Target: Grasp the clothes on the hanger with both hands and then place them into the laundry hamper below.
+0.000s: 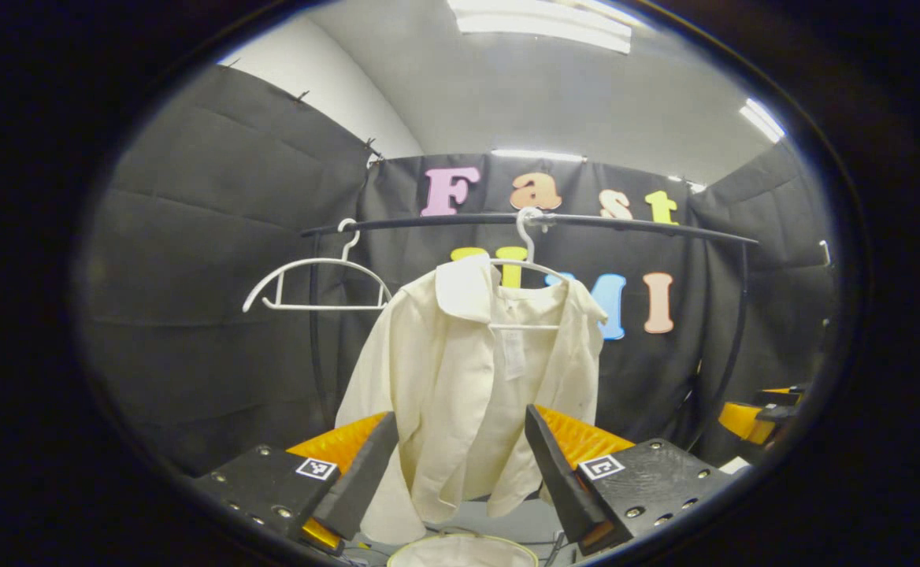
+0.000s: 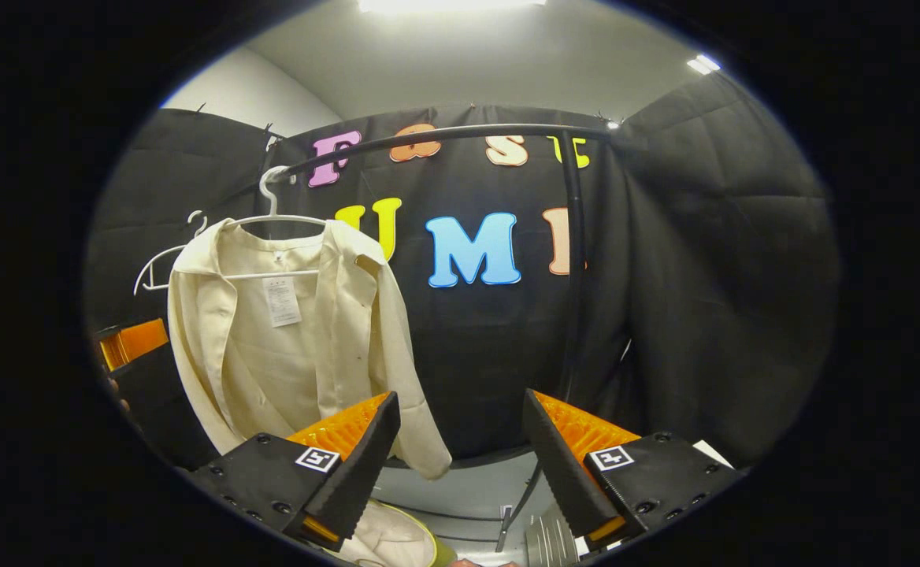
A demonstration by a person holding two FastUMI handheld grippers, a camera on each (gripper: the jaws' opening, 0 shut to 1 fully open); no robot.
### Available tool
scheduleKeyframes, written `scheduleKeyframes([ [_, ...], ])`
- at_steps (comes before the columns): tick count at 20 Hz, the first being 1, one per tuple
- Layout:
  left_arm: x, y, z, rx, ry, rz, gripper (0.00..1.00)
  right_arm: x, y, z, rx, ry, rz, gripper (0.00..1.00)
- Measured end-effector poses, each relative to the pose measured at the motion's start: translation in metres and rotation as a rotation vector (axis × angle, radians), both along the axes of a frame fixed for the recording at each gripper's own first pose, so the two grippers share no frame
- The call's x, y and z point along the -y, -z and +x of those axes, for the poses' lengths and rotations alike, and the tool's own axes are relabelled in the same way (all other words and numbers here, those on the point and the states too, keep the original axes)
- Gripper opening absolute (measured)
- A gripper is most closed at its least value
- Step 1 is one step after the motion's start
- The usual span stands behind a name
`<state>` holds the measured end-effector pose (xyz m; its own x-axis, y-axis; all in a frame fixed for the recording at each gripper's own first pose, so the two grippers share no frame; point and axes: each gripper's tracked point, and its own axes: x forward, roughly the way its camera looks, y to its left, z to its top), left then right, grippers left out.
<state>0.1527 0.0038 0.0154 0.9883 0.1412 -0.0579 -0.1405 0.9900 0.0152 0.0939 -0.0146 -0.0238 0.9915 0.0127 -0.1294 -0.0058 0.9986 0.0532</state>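
A cream jacket [image 1: 468,370] hangs open on a white hanger [image 1: 527,264] from the black rail [image 1: 625,224]. In the left gripper view it hangs straight ahead, framed by my left gripper [image 1: 460,465], which is open and holds nothing. The hamper's pale rim [image 1: 460,547] shows just below. In the right gripper view the jacket [image 2: 294,339] hangs to the left of my right gripper [image 2: 460,465], whose fingers stand open and apart from the cloth. The hamper [image 2: 393,539] lies low between them, under the jacket's hem.
An empty white hanger [image 1: 314,283] hangs on the rail left of the jacket. The rack's black upright post [image 2: 574,260] stands ahead of the right gripper. Each gripper appears at the edge of the other's view: right gripper [image 1: 759,413], left gripper [image 2: 133,346].
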Motion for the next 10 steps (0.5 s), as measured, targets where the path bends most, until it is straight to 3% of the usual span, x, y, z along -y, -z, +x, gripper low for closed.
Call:
scheduleKeyframes([
  [5,0.006,-0.003,0.047,-0.013,-0.037,-0.035,0.95,-0.002,0.005,0.039,0.006,-0.052,0.039,0.99],
  [10,0.002,-0.005,0.095,-0.016,-0.081,-0.001,0.95,-0.008,0.015,0.062,0.007,-0.133,0.017,0.99],
])
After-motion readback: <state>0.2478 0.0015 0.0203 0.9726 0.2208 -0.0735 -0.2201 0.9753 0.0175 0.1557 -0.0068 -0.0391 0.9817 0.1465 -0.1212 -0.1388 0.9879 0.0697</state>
